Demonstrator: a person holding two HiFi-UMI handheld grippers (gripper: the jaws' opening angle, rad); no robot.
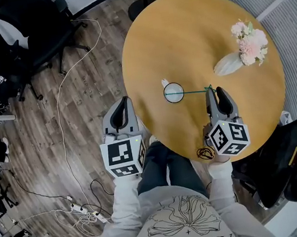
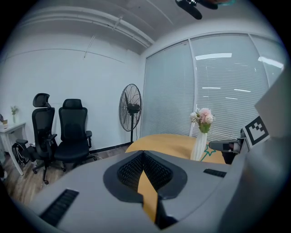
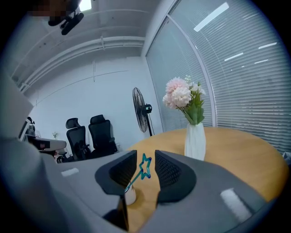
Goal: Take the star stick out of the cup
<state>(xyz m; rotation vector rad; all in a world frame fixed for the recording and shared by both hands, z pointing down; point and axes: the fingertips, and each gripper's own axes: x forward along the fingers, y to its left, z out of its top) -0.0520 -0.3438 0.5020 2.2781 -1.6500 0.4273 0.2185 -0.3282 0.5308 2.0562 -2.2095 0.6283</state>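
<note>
Two jaws of the right gripper (image 1: 209, 93) stood spread around the teal star-headed stick (image 3: 145, 166), untouched, leaning right from the white cup (image 1: 173, 92) on the round wooden table (image 1: 180, 34). Pinching squarely, then drawing along its shaft, would likely spare the cup. The left gripper (image 2: 143, 154) was pressed together, empty.
</note>
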